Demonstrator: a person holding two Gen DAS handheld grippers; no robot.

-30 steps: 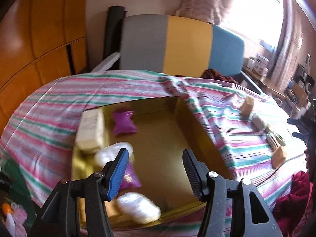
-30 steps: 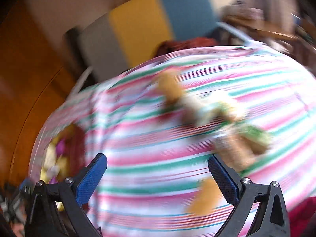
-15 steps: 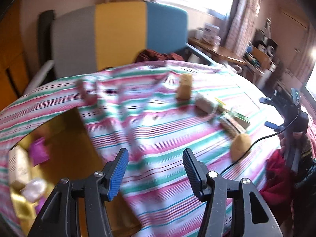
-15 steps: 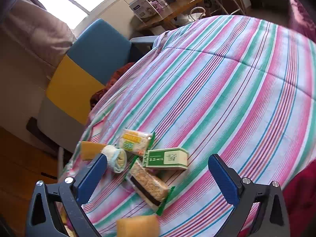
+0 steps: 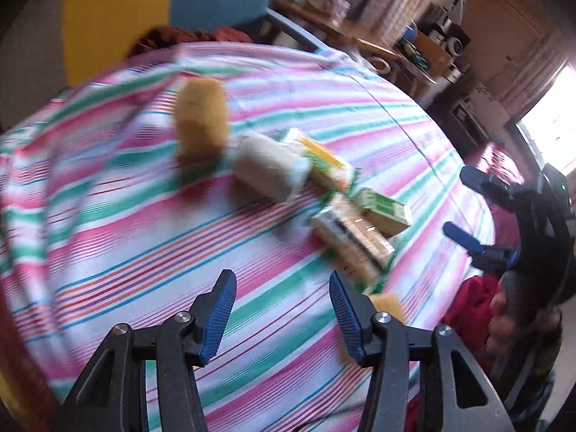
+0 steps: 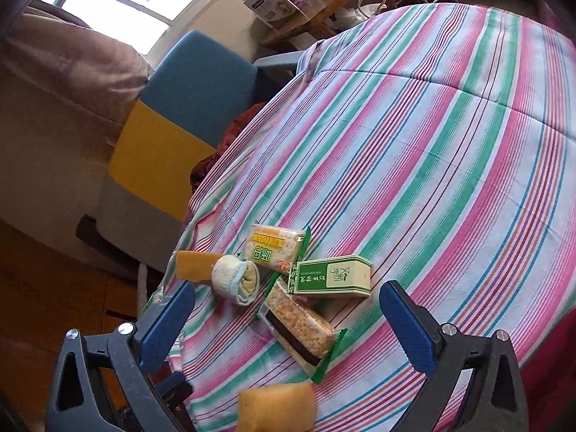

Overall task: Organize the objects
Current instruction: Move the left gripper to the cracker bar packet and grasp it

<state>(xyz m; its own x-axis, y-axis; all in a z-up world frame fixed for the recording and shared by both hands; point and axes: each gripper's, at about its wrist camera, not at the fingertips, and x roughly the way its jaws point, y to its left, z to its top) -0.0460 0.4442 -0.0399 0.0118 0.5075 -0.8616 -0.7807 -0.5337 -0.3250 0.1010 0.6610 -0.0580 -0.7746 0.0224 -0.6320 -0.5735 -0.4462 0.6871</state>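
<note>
While the striped cloth (image 6: 414, 165) lies spread over the surface, a small cluster of things sits on it near the edge that faces the blue, yellow and grey chair (image 6: 180, 115). A rolled sock (image 6: 235, 282) lies beside an orange-yellow sponge block (image 6: 194, 264); just next to the sock is a yellow-labelled snack packet (image 6: 275, 248), and touching that, a green and white box (image 6: 331, 275). A cereal bar in a clear green-edged wrapper (image 6: 300, 331) rests against the box's near side. A second sponge block (image 6: 277, 410) lies apart from the cluster, nearest the right hand-held gripper (image 6: 286, 324).

That right hand-held gripper hangs above the bar with its blue pads wide apart and nothing pressed between them. The left hand-held gripper (image 5: 282, 318) is over bare cloth short of the cluster; its jaws have just been closing a little, yet they stand released, with nothing between them. From the left wrist view, which is blurred, a person's hand (image 5: 518, 309) grips the right tool's handle.
</note>
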